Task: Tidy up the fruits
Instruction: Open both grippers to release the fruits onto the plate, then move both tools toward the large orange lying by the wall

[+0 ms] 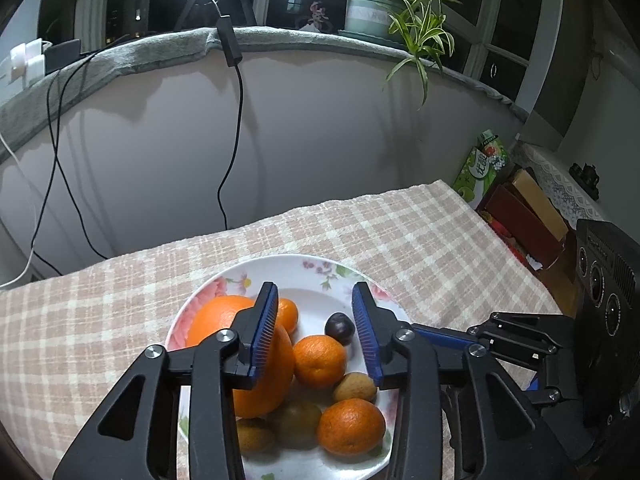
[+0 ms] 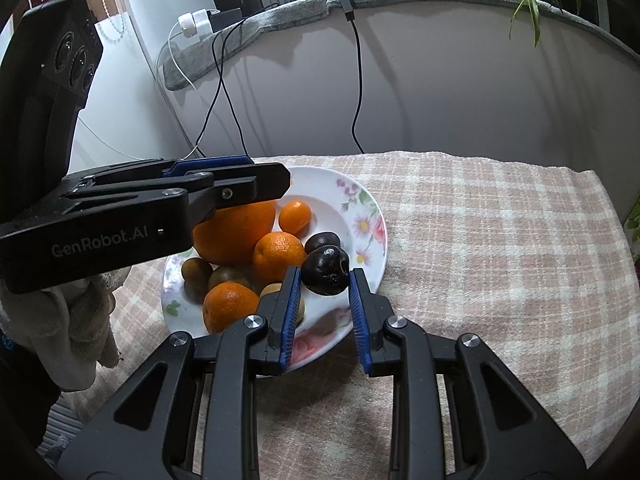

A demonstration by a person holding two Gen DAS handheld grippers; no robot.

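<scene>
A white floral plate point(image 1: 288, 266) point(image 2: 360, 200) on the checked cloth holds a big orange point(image 1: 216, 316) point(image 2: 236, 232), several small oranges point(image 1: 320, 360) point(image 2: 278, 254), brown kiwis point(image 1: 298, 420) point(image 2: 196, 272) and dark plums point(image 1: 339, 328) point(image 2: 322, 242). My left gripper point(image 1: 315, 300) is open above the plate, its left finger in front of the big orange. My right gripper point(image 2: 325, 280) holds a dark plum point(image 2: 325, 270) between its blue pads at the plate's right rim; a small gap still shows beside the pads. The left gripper shows in the right wrist view point(image 2: 256, 184).
The checked cloth point(image 2: 500, 260) covers the table. Black cables point(image 1: 236, 128) hang down the wall behind. A potted plant point(image 1: 372, 8) stands on the sill. Boxes and a green carton point(image 1: 480, 164) sit beyond the table's right edge.
</scene>
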